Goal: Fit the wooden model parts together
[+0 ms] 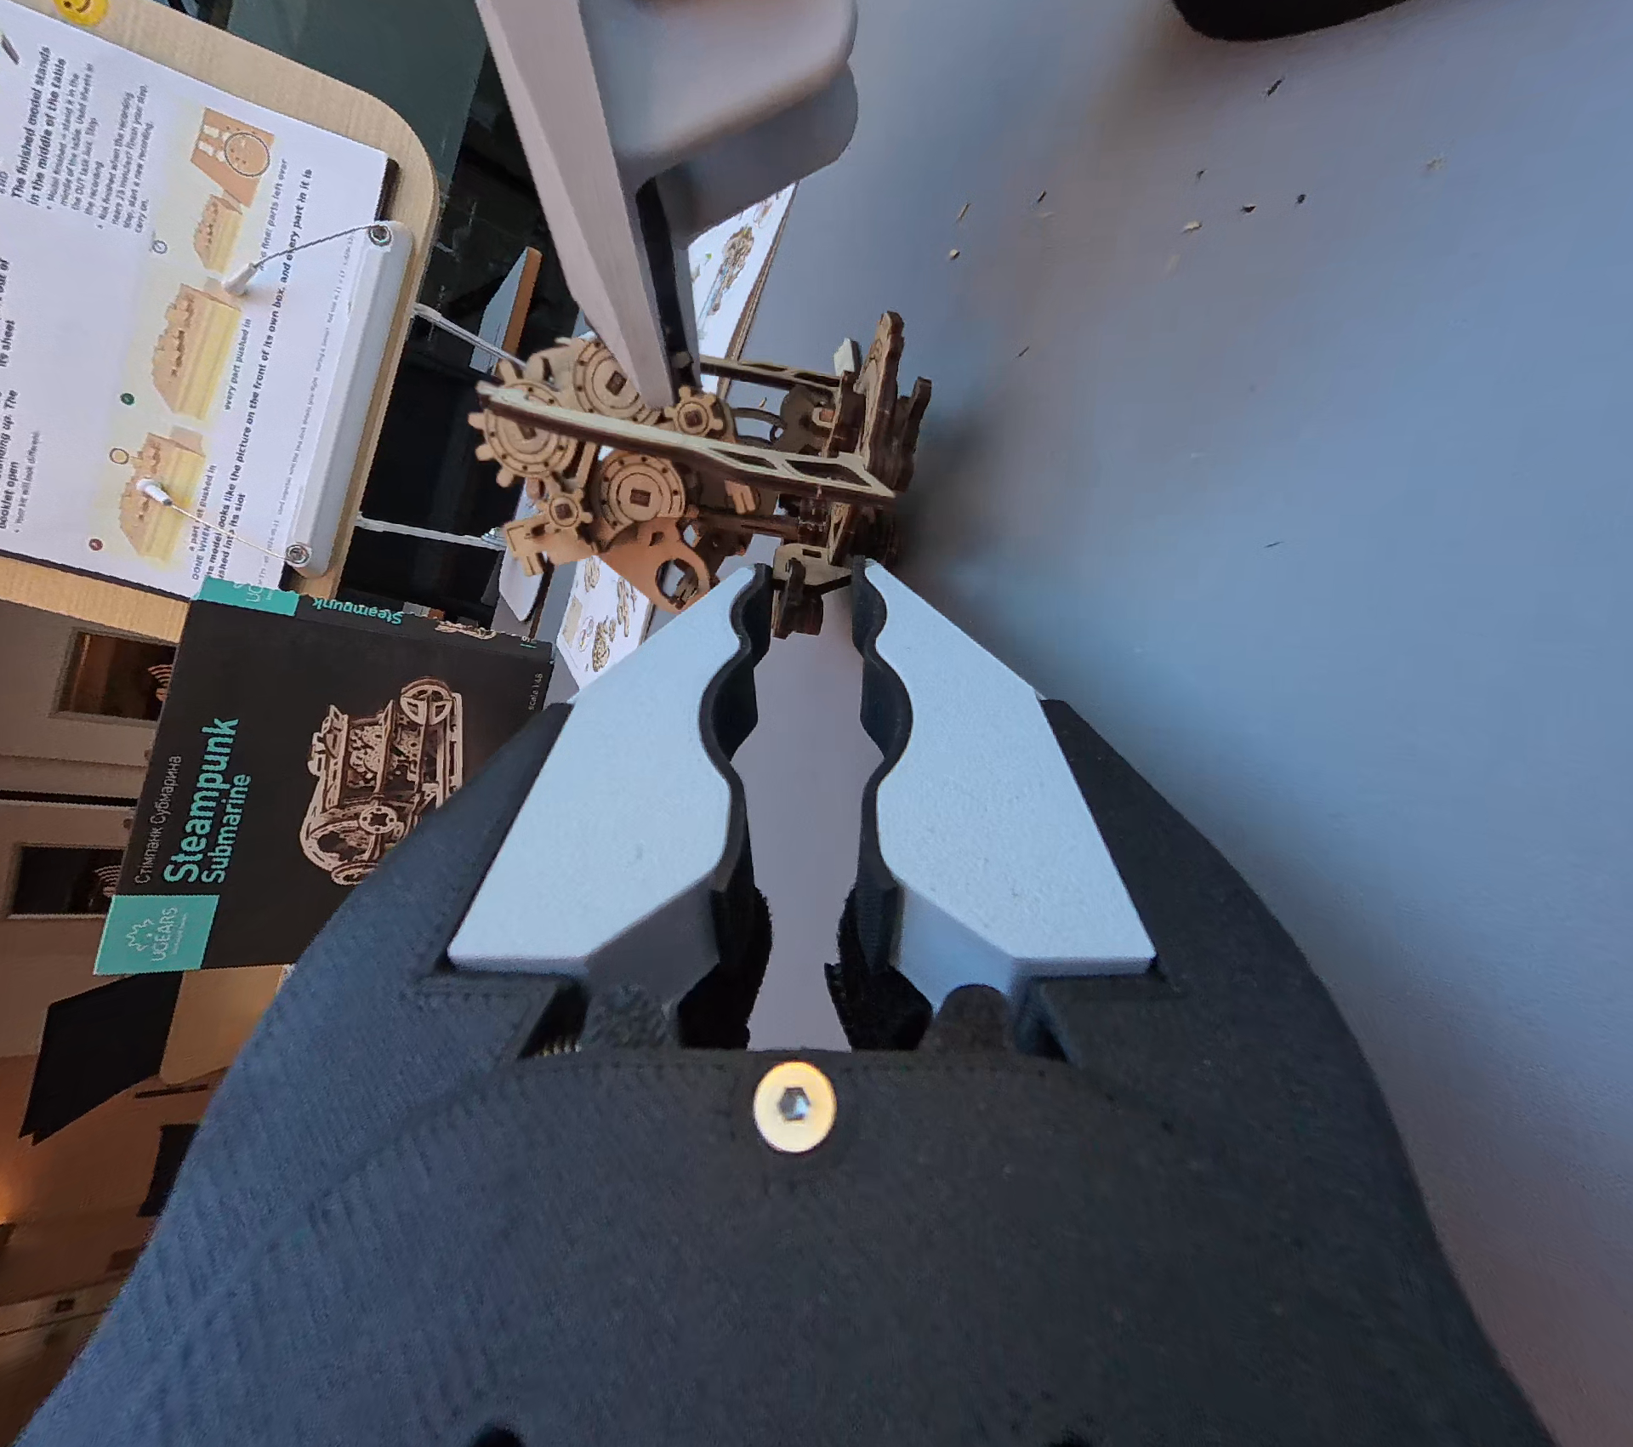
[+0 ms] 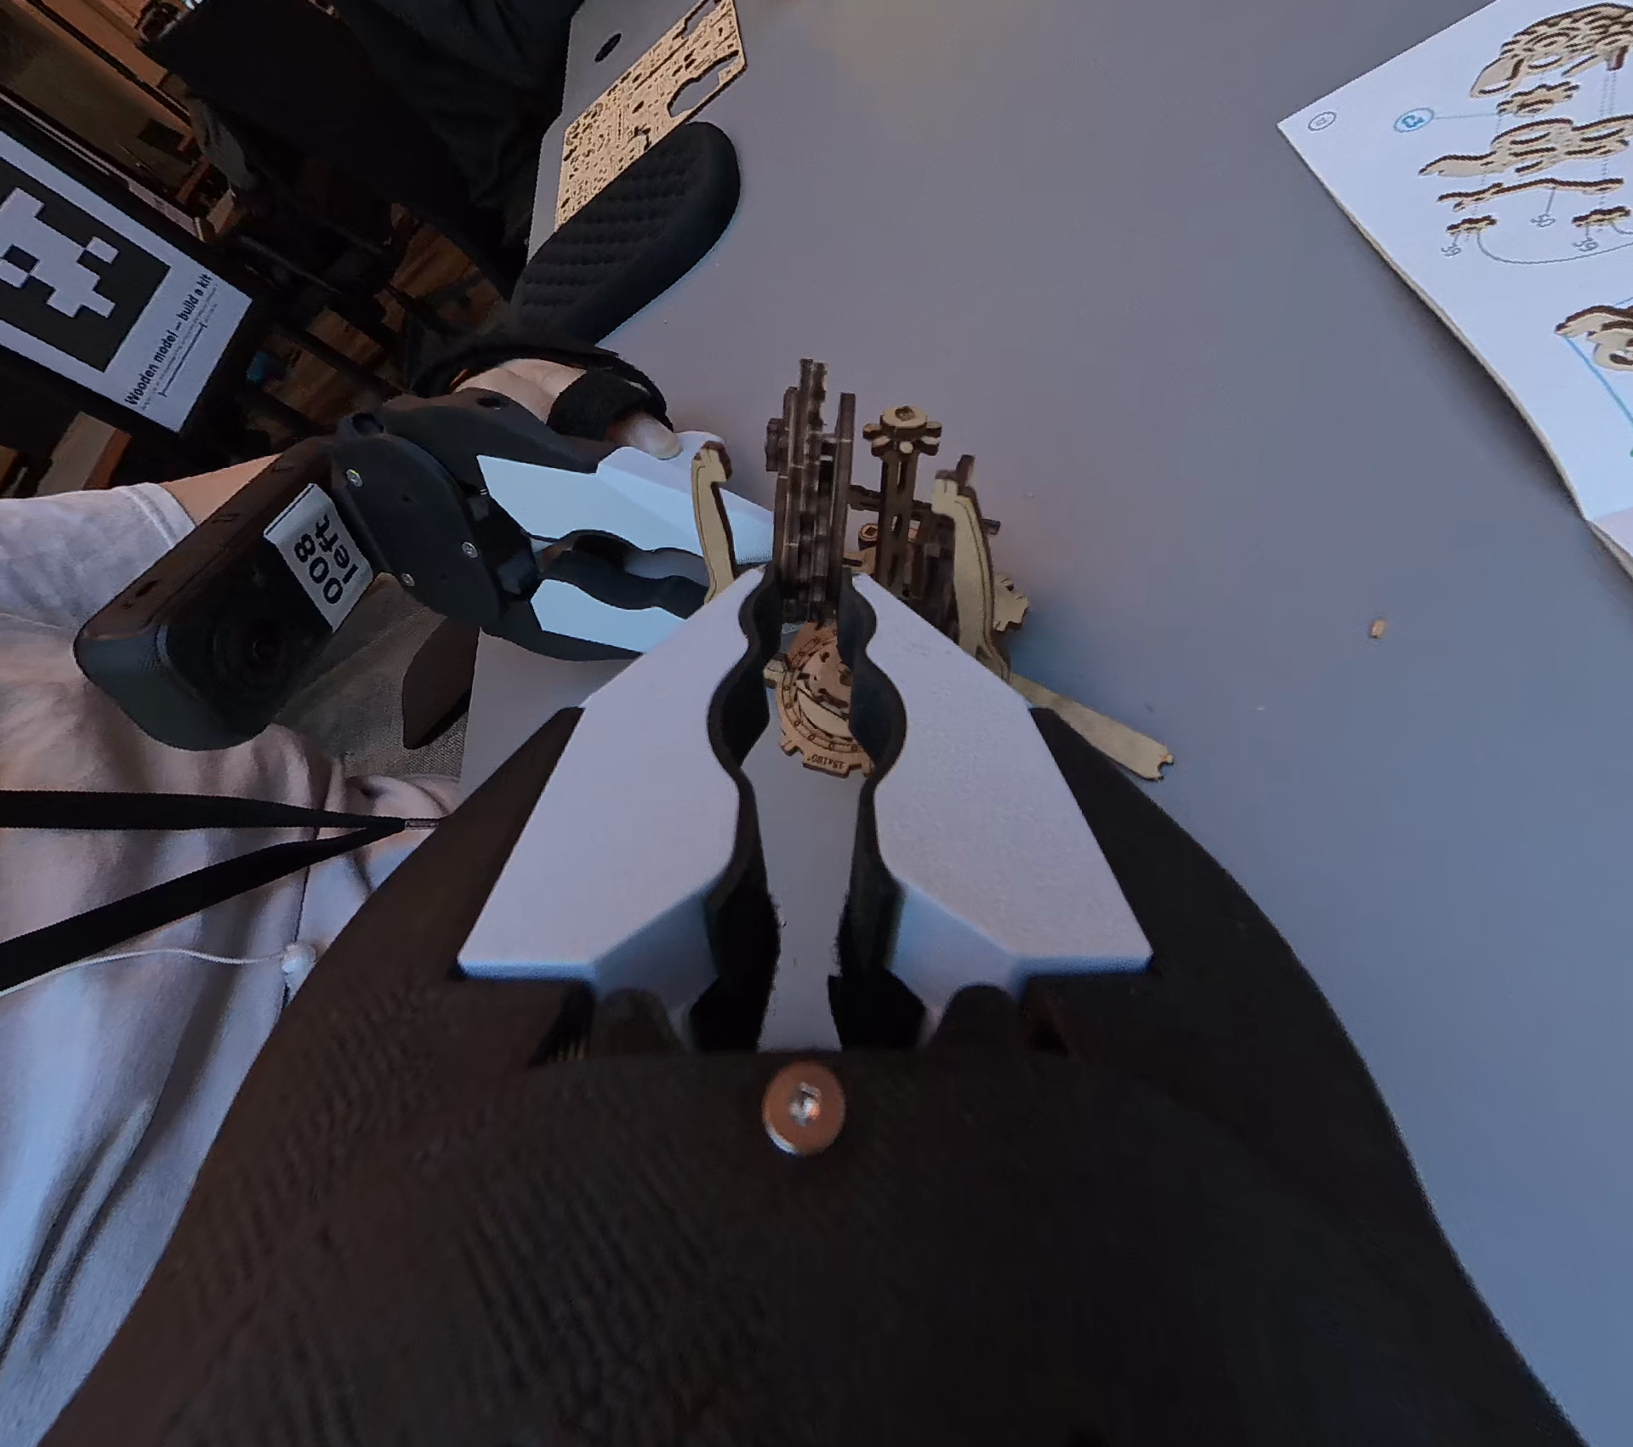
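Both grippers meet over the same spot on the table, coming in from different sides. The left gripper (image 1: 808, 578) lies low, its jaws a narrow gap apart and pinched on a thin piece at the tips. A hand (image 2: 565, 401) in a black fingerless glove holds it, thumb lying along the top. The right gripper (image 2: 808, 583) comes in from above, tilted down, with its two fingers squeezed together at the tips. Its inner pads (image 2: 747, 680) are black and wavy.

Print shows on box (image 1: 292, 768), instruction sheet (image 1: 168, 291), sticker (image 2: 325, 558).
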### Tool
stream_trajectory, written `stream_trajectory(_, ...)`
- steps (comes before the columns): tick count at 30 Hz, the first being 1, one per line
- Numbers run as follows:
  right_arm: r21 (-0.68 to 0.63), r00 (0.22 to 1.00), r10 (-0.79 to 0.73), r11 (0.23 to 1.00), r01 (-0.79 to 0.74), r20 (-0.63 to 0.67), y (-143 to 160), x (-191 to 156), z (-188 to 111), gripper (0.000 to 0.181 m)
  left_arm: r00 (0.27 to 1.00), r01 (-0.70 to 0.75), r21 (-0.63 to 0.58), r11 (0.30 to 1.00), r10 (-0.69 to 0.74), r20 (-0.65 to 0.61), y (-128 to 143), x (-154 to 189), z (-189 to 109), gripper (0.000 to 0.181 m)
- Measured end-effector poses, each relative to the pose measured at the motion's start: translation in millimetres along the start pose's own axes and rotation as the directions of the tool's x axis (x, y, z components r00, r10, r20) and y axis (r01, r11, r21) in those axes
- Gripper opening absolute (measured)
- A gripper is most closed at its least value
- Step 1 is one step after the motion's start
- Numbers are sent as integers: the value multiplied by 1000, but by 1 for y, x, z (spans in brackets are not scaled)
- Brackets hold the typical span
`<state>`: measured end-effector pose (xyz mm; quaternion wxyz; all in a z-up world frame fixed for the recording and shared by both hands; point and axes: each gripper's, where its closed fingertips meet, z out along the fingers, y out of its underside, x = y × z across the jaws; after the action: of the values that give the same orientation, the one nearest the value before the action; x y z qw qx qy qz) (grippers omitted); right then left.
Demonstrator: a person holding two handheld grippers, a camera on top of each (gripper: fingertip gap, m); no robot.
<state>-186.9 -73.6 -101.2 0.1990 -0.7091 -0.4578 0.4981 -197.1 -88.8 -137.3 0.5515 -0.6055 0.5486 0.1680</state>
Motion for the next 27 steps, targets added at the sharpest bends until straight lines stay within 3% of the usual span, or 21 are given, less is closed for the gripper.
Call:
stream_trajectory(7,-99,997,-63,993,58,-47,-10,-4,4,10,999,26,-2,1000,-26,28,1,-7,-2,16)
stream_trajectory(17,-180,1000,8,984,-6,11,-9,-11,1,11,1000,20,-5,1000,-20,24,0,-5,-4,16)
stream_trajectory(23,-291,998,10,957,7,59,-10,-8,4,11,1000,16,-16,1000,-15,19,3,-4,-3,16)
stream_trajectory(27,-440,996,5,897,35,89,-13,-9,1,11,1000,11,-5,1000,-11,13,1,-3,-3,16)
